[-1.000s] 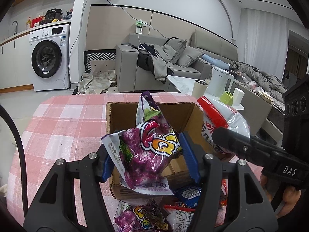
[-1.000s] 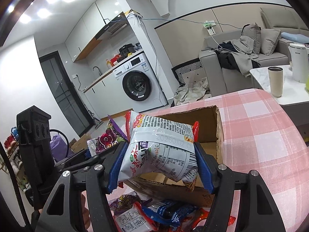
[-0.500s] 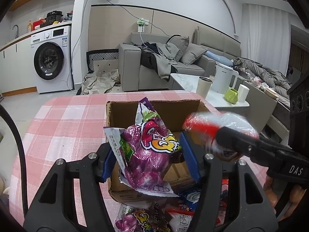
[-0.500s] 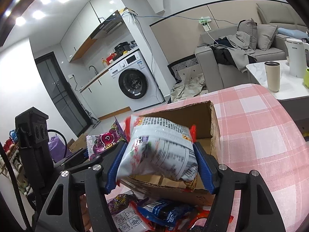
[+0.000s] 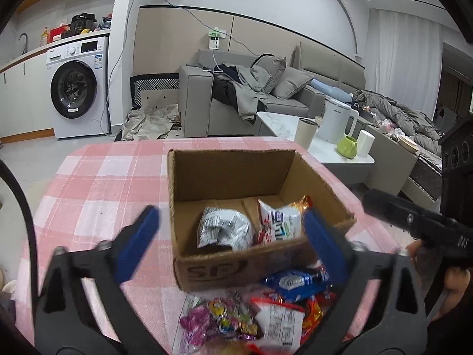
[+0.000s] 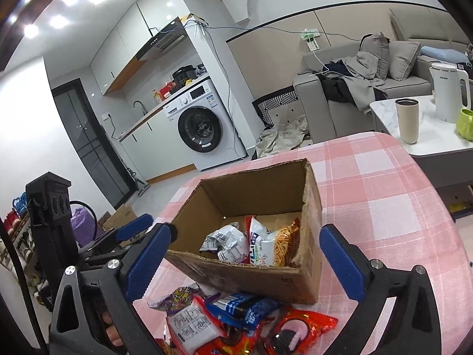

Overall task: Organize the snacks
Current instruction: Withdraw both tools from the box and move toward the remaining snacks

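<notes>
Pink-checked table (image 5: 97,177) carries the box (image 5: 224,177) (two packets inside); both grippers, left (image 5: 230,245) and right (image 6: 245,254), have just opened, empty. Next: grasp from the pile (image 6: 236,322) at the near edge.

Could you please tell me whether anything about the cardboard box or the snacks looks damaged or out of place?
The cardboard box has a ragged, torn corner edge on its right wall. Two snack packets lie inside, while a loose pile of snack packets sits outside in front.
</notes>
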The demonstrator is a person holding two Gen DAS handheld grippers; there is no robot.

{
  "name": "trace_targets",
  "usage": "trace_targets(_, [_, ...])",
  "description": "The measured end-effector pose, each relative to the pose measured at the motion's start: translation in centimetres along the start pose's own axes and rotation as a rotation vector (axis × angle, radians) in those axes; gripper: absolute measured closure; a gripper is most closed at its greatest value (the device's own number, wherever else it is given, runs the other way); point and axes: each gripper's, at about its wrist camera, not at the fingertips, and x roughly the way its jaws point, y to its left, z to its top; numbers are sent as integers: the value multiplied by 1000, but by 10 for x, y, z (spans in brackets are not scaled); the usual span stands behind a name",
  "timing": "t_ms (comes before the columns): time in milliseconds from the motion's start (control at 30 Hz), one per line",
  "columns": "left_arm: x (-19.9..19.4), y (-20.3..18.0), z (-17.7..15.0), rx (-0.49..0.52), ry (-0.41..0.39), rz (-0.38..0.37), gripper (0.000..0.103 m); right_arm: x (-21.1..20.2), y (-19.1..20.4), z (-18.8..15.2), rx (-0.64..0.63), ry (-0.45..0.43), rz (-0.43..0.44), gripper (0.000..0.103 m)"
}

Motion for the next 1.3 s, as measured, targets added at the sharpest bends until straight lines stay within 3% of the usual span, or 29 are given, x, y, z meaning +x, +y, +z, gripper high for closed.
trace_targets(367, [-38,10,-34,23,16,19,1,-17,1,-29,-109,108,-104,0])
trace_targets(600, [-54,17,-53,32,37,42,1,-20,7,-46,-192,168,-124,0])
trace_targets(1300, [-37,38,-79,7,93,90,1,-10,-17,-55,-173,234,-174,0])
